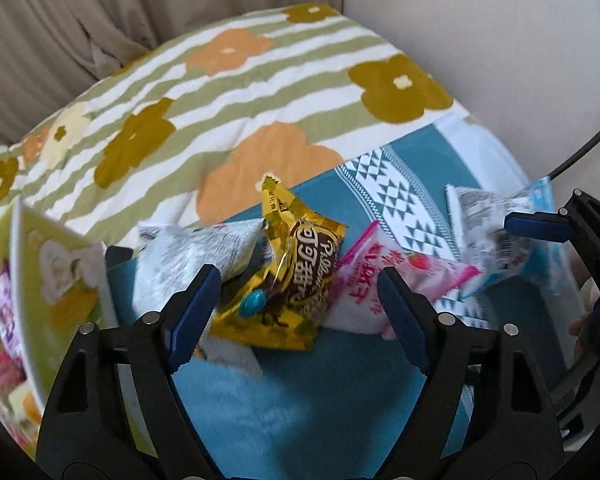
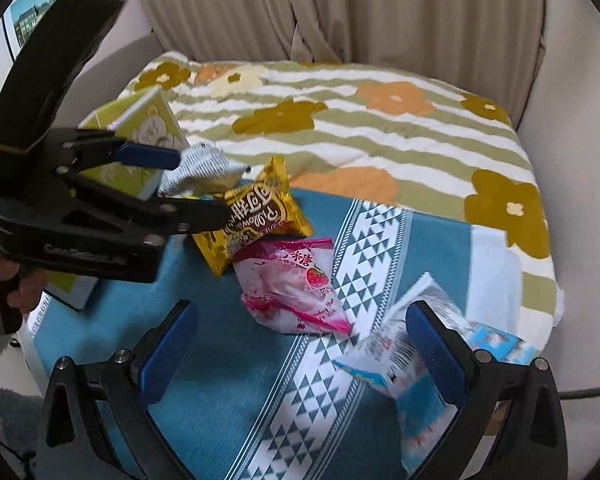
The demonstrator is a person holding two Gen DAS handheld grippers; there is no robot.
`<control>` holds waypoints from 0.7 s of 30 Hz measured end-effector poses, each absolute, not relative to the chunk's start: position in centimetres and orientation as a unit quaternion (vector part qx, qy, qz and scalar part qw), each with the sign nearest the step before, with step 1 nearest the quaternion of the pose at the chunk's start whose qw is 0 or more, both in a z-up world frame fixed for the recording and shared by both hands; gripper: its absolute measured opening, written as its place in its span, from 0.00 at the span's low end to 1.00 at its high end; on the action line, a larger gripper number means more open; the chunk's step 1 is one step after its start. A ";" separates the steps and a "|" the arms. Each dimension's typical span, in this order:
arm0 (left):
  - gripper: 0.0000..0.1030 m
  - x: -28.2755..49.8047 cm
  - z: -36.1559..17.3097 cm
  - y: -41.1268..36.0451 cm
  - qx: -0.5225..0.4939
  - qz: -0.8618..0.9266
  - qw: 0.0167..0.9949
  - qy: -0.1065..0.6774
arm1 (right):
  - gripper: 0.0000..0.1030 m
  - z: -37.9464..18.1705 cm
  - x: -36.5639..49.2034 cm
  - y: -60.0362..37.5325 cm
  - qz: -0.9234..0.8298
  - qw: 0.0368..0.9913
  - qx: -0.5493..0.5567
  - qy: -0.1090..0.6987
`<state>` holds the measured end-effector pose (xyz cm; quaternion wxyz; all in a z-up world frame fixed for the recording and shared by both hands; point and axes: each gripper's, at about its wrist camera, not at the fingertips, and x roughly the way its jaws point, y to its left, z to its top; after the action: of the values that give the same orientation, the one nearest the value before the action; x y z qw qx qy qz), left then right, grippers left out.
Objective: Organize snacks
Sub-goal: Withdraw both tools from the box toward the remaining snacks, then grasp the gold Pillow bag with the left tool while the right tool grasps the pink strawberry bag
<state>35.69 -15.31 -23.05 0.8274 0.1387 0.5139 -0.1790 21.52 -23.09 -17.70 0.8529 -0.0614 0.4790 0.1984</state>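
Note:
Several snack packs lie on a blue patterned cloth (image 1: 300,400). A gold pack (image 1: 296,276) sits between the pads of my left gripper (image 1: 298,304), which stands open; the pads do not press on it. A silver pack (image 1: 188,252) lies under its left finger, and a pink strawberry pack (image 1: 364,292) under its right one. From the right wrist view, the left gripper (image 2: 200,188) straddles the silver pack (image 2: 204,170) and the gold pack (image 2: 260,208). My right gripper (image 2: 300,340) is open, the pink pack (image 2: 296,292) just ahead, its right finger over a blue-and-white pack (image 2: 396,364).
A green snack box (image 1: 52,280) stands tilted at the cloth's left edge, close beside the left gripper. The cloth lies on a flowered, green-striped bedspread (image 2: 380,128). Beige curtains (image 2: 340,8) and a pale wall close off the far side. A hand (image 2: 16,280) holds the left gripper's handle.

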 end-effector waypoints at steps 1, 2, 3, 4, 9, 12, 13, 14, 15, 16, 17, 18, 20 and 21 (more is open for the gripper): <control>0.76 36.0 -23.5 -15.6 0.145 -0.179 0.825 0.515 | 1.00 -18.3 21.9 -22.8 0.200 0.851 -0.066 0.481; 0.76 36.4 -24.0 -15.9 0.151 -0.181 0.823 0.517 | 1.00 -18.6 22.2 -22.6 0.202 0.849 -0.069 0.483; 0.76 36.8 -24.4 -16.1 0.156 -0.181 0.821 0.519 | 1.00 -19.1 22.5 -22.4 0.204 0.847 -0.073 0.485; 0.76 37.0 -24.8 -16.3 0.160 -0.182 0.819 0.521 | 1.00 -19.5 22.8 -22.2 0.206 0.846 -0.076 0.486; 0.69 38.0 -26.7 -16.8 0.176 -0.185 0.804 0.538 | 1.00 -21.3 24.3 -21.2 0.221 0.837 -0.076 0.494; 0.62 38.4 -27.6 -16.8 0.174 -0.185 0.796 0.550 | 1.00 -22.1 24.7 -20.8 0.225 0.835 -0.086 0.495; 0.59 38.5 -27.8 -16.7 0.174 -0.185 0.793 0.554 | 1.00 -22.2 24.9 -20.7 0.225 0.835 -0.088 0.494; 0.56 38.5 -28.1 -16.7 0.175 -0.184 0.791 0.557 | 1.00 -22.4 25.0 -20.7 0.226 0.835 -0.089 0.494; 0.54 38.6 -28.4 -16.7 0.177 -0.183 0.788 0.560 | 1.00 -22.5 25.1 -20.6 0.227 0.835 -0.089 0.494; 0.52 38.6 -28.6 -16.7 0.176 -0.184 0.787 0.562 | 1.00 -22.6 25.2 -20.6 0.227 0.834 -0.088 0.494; 0.52 38.6 -28.7 -16.6 0.175 -0.185 0.787 0.562 | 1.00 -22.7 25.3 -20.6 0.228 0.834 -0.088 0.495; 0.52 38.5 -28.7 -16.6 0.175 -0.186 0.788 0.561 | 1.00 -22.9 25.4 -20.6 0.229 0.834 -0.087 0.495; 0.51 38.4 -28.7 -16.5 0.175 -0.188 0.788 0.559 | 1.00 -23.1 25.5 -20.5 0.231 0.833 -0.087 0.495; 0.50 38.4 -28.7 -16.5 0.175 -0.188 0.789 0.559 | 1.00 -23.2 25.5 -20.4 0.232 0.832 -0.089 0.495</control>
<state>38.38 -16.49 -28.65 0.7887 0.1747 0.5587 -0.1878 25.48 -20.40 -23.21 0.8325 -0.0885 0.4952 0.2322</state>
